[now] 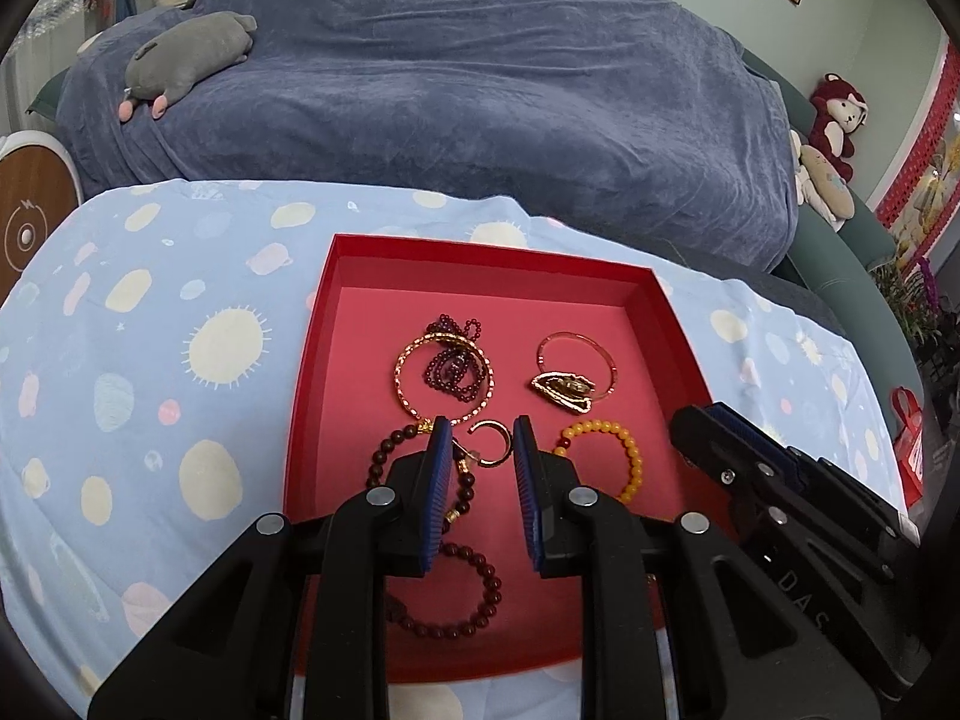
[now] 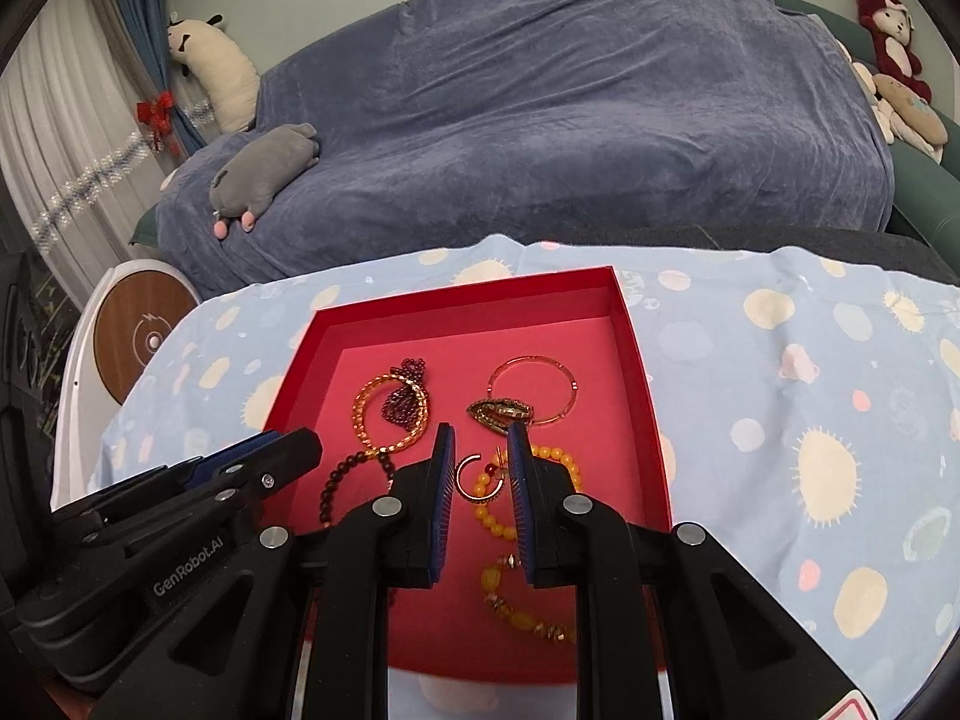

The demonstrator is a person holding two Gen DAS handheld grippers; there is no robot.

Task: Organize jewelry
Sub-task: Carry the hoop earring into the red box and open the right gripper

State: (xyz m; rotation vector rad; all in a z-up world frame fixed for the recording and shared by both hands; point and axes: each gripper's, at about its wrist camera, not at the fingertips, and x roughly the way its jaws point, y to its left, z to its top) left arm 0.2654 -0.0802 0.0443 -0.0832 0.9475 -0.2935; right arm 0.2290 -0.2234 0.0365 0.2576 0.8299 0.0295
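Red tray (image 1: 672, 324) at frame centre on the blue spotted cloth (image 1: 150, 360), holding beaded bracelets, gold bangles (image 1: 444, 375) and a small hoop earring (image 1: 492, 444), nearer bracelets partly hidden behind the left gripper (image 1: 482, 438) and right gripper (image 2: 480, 450), both slightly spread, pinching nothing.

A shallow red box (image 1: 648, 294) lies open on the table; inside lie gold bangles (image 1: 443, 377), dark bead bracelets (image 1: 462, 594), a yellow bead bracelet (image 1: 627, 450) and a small gold ring (image 1: 493, 444).

Right gripper (image 2: 479, 450) empty (jaws slightly parted) above red tray (image 2: 648, 420), yellow bead bracelet (image 2: 558, 456), gold hoop (image 2: 471, 480)
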